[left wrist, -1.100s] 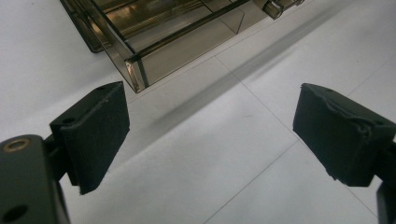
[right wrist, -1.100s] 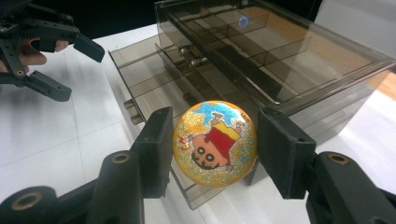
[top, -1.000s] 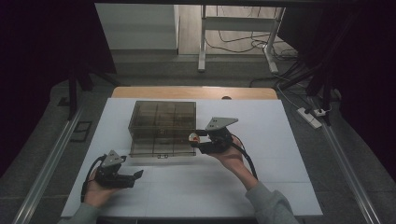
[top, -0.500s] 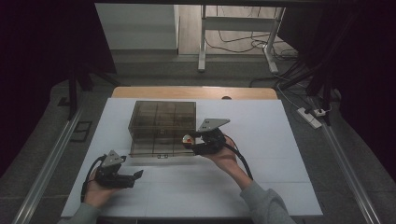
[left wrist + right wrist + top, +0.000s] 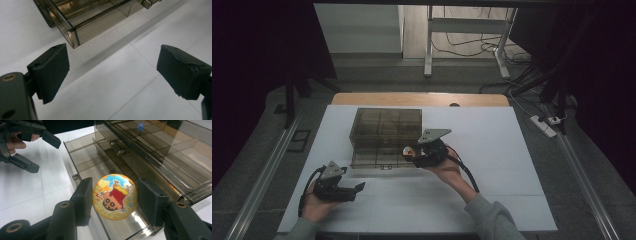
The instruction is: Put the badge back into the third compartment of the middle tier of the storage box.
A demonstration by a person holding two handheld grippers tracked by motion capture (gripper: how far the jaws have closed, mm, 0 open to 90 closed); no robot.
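**Ball over the open drawer**

While the right gripper (image 5: pixel 113 197) clamps the cartoon ball (image 5: pixel 115 196) between both pads, the ball hangs just above the pulled-out drawer (image 5: pixel 85 161) of the smoky plastic box (image 5: pixel 384 135), near its front corner. Drawer compartments lie straight below and beyond the jaws. The left gripper (image 5: pixel 343 189) rests well apart on the white table (image 5: pixel 492 150), jaws spread, empty. Right hand is nearer; likely next move is lowering the ball in.

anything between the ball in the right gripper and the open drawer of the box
Nothing visible does. The right gripper holds the ball just above the pulled-out drawer of the smoky clear box, whose compartments lie open below it. The left gripper is off to the side, open.
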